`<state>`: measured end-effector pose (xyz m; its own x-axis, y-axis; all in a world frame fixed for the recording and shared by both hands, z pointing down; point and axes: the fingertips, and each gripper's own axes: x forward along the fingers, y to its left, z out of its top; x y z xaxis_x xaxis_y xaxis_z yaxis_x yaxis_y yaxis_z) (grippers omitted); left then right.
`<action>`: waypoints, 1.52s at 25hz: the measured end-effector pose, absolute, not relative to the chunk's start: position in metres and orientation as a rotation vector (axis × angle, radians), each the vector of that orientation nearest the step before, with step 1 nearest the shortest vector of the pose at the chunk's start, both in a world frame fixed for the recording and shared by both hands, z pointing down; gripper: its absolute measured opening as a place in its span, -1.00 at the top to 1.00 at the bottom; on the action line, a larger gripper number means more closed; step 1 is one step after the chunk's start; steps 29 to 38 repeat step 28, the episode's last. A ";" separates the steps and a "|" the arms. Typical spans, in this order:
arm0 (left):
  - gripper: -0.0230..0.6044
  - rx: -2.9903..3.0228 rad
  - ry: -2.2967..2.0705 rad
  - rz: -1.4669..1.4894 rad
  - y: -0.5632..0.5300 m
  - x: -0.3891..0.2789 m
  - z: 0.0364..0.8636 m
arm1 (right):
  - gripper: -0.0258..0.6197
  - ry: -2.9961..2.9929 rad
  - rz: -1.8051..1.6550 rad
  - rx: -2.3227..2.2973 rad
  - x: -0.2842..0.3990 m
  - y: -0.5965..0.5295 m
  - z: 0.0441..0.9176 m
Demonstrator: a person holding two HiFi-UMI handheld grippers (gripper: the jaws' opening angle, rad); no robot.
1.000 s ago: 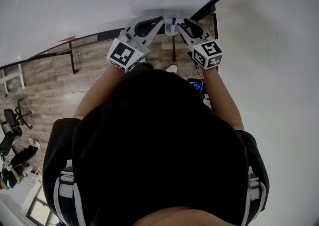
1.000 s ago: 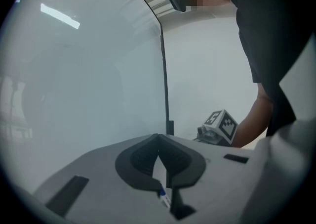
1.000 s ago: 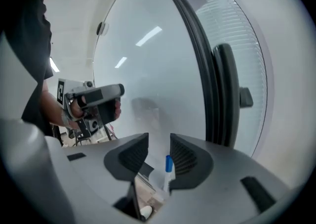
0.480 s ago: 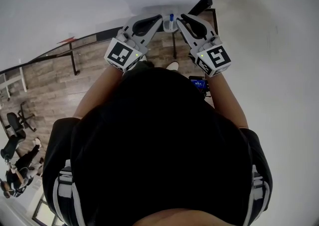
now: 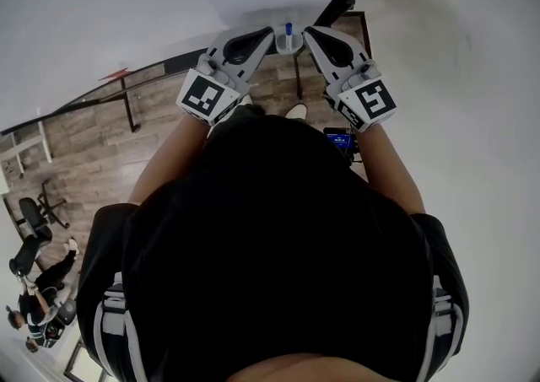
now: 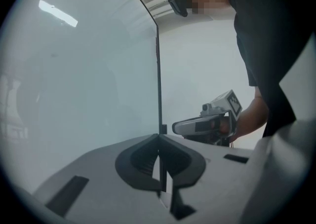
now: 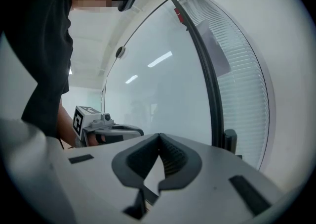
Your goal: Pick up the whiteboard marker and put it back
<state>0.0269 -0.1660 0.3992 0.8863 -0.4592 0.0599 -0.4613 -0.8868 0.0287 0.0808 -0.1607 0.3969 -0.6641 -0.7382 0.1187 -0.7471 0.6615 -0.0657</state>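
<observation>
In the head view a whiteboard marker with a blue cap stands upright in a small pale holder at the foot of the board. My left gripper and right gripper point at it from either side, tips close but apart from it. The left gripper view shows its jaws shut with nothing between them. The right gripper's jaws have just been closing and now meet, empty. Each gripper view shows the other gripper held level.
The pale glass board has a black edge strip, with slatted blinds beyond it. Below lies wood flooring with a black stand leg, a blue-lit device and a seated person at lower left.
The right gripper has risen a little and swung outward from the marker. The marker stays in its holder. The left gripper has hardly moved.
</observation>
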 end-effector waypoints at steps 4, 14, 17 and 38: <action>0.91 3.011 -0.749 0.096 -0.169 0.027 0.398 | 0.92 -2.793 0.158 1.249 0.079 -0.161 0.395; 0.91 3.010 -0.761 0.115 -0.172 0.028 0.396 | 0.92 -2.785 0.168 1.266 0.080 -0.161 0.401; 0.91 3.018 -0.745 0.105 -0.171 0.029 0.397 | 0.92 -2.787 0.176 1.272 0.080 -0.161 0.401; 0.91 3.027 -0.728 0.084 -0.174 0.036 0.401 | 0.92 -2.786 0.194 1.289 0.085 -0.165 0.410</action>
